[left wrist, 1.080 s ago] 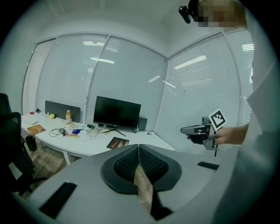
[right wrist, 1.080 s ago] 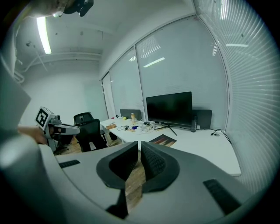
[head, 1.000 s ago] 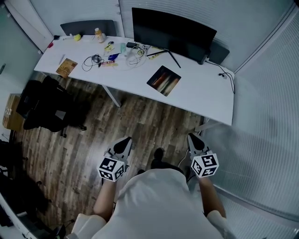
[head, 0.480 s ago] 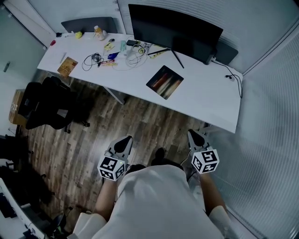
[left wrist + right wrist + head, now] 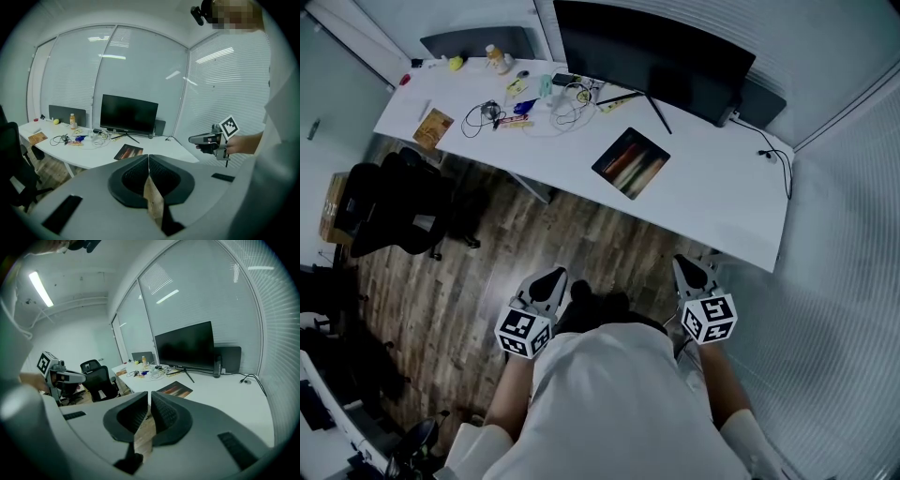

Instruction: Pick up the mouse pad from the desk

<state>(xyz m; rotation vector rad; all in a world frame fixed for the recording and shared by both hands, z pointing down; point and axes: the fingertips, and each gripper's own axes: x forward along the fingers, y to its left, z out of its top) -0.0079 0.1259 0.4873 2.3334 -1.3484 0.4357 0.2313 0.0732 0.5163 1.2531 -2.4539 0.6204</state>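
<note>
well, both grippers hang over the wooden floor (image 5: 487,272), short of the desk's front edge and well apart from everything on it. the left gripper (image 5: 549,279) has its jaws pressed together with nothing between them; in the left gripper view the two dark pads meet along a thin line. the right gripper (image 5: 690,270) is likewise closed and empty, its pads meeting at the tips. both point toward the white desk (image 5: 722,211), and the person (image 5: 619,403) stands between them in a white top.

the mouse pad (image 5: 631,162), a dark rectangle with reddish-orange streaks, lies flat on the desk about midway along it, nearer the front edge than the back. nothing touches it. it sits just in front of the thin stand leg of the black monitor (image 5: 652,56), which stands along the back edge.

toward the desk's left end, as the head view shows it, there is a loose clutter of cables (image 5: 487,117) and small items too small to tell apart. a bottle (image 5: 496,58) stands near the back left corner, with a small yellow thing (image 5: 455,63) beside it. a brown booklet (image 5: 433,128) lies close to the front edge at that end. another black cable (image 5: 773,155) trails across the right end near the back edge.

a black office chair (image 5: 394,211) stands on the floor just off the front edge at the left end.
</note>
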